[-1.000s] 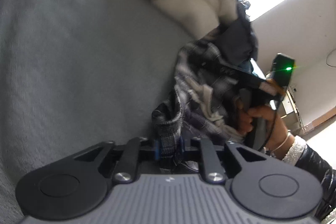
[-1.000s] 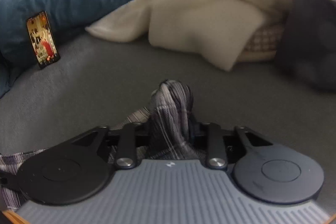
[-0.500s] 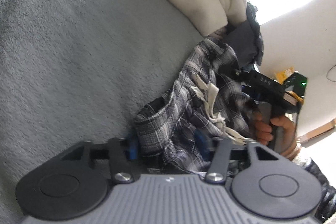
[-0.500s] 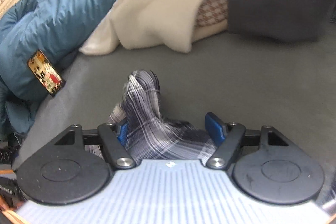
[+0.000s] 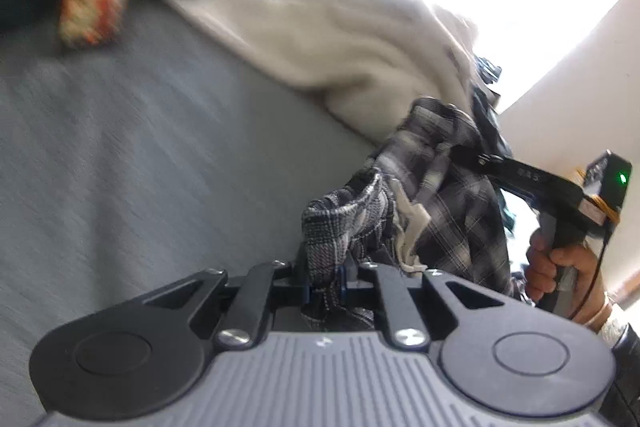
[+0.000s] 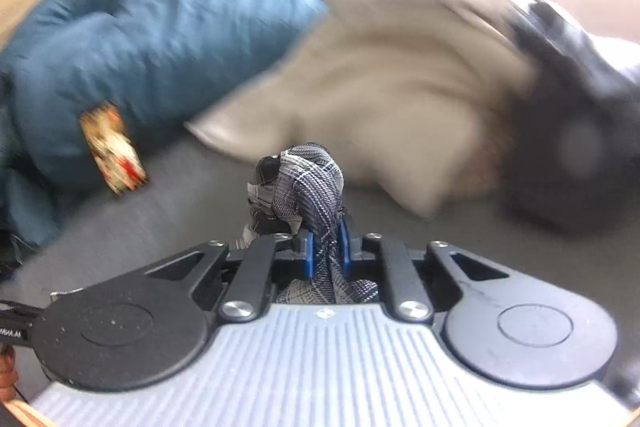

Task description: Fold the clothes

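left gripper (image 5: 326, 277): clenched on a bunched edge of the plaid garment (image 5: 440, 203), cloth directly between its pads. right gripper (image 6: 326, 247): likewise clamped on a twisted wad of the same cloth, blue pads pressed close. in the left view the garment runs from the left jaws up and to the right toward the right gripper (image 5: 472, 157), hanging slack and crumpled between them above the grey bed cover (image 5: 140, 155). judgement: the span between the two grips is the axis any fold turns on. beyond, a cream blanket (image 5: 352, 39) and blue quilt (image 6: 152, 39).
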The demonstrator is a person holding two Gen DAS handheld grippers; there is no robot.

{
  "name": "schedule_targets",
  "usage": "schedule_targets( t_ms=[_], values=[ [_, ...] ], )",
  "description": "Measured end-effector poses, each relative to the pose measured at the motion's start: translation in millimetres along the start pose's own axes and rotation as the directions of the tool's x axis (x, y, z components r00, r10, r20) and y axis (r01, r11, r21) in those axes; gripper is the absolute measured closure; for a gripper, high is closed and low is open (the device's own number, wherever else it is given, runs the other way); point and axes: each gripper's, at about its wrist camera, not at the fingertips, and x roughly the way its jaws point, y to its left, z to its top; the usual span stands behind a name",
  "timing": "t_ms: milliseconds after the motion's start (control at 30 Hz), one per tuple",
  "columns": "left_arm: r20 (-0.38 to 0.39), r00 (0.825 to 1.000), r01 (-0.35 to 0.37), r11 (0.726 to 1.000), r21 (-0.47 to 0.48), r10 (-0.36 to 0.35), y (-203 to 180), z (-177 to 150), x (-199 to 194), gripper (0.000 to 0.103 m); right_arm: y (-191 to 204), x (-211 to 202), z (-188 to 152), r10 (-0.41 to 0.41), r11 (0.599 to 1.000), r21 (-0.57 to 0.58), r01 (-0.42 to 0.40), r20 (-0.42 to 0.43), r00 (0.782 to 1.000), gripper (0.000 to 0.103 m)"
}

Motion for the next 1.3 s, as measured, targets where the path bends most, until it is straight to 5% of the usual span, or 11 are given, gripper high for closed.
schedule_targets(
  t_ms=[100,267,433,467,600,667,867,1000,1100,1200,1300],
  values=[
    [0.012,0.995,-0.095,0.995,-0.001,0.095,20.3,7.0,-9.7,0.09,20.6,24.6,4.6,0.049,0.999,-0.01,-0.049,0.013,0.999,0.092],
    [-0.065,0.98,-0.192,0.981,-0.037,0.189,56.1,-9.5,6.4,0.089,32.2,84.2,-26.0,0.053,0.999,0.008,-0.053,-0.124,0.991,0.083],
    [-0.094,0.979,-0.184,0.983,-0.015,0.182,59.5,-9.2,13.1,0.081,17.0,91.3,-40.1,0.068,0.992,0.118,-0.051,-0.144,0.987,0.069],
    [-0.1,0.979,-0.179,0.984,-0.011,0.177,59.1,-7.1,12.6,0.076,11.3,86.4,-35.4,0.067,0.989,0.138,-0.047,-0.145,0.987,0.057],
    [-0.084,0.978,-0.19,0.982,-0.003,0.189,60.8,-0.6,1.5,0.044,-24.3,40.7,-19.6,0.038,0.973,0.227,-0.027,-0.046,0.998,0.042],
    [-0.046,0.975,-0.219,0.976,-0.004,0.219,60.7,-0.5,-7.3,0.036,-54.8,7.2,-18.6,0.034,0.944,0.328,-0.036,0.012,0.999,0.035],
    [0.015,0.969,-0.248,0.969,-0.011,0.248,59.0,9.9,-15.0,0.035,-141.2,-125.9,-58.0,-0.14,0.82,0.569,0.059,0.099,0.985,0.031],
    [0.045,0.978,-0.208,0.977,0.056,0.205,33.6,16.5,-13.3,0.035,-163.8,-232.3,-102.3,-0.339,0.704,0.689,0.173,0.112,0.934,0.029],
    [0.014,0.994,-0.112,0.977,0.18,0.112,-1.5,15.4,-0.4,0.035,-166.7,-305.0,-143.0,-0.444,0.596,0.776,0.204,0.107,0.89,0.025],
    [-0.098,0.995,0.046,0.938,0.343,-0.013,-44.5,2.9,15.5,0.035,-160.5,-350.9,-188.4,-0.503,0.46,0.861,0.215,0.053,0.863,0.024],
    [-0.249,0.962,0.219,0.854,0.473,-0.109,-85.9,-22.8,29.7,0.035,-151.7,-381.4,-235.5,-0.541,0.311,0.926,0.214,-0.013,0.841,0.023]
  ],
)
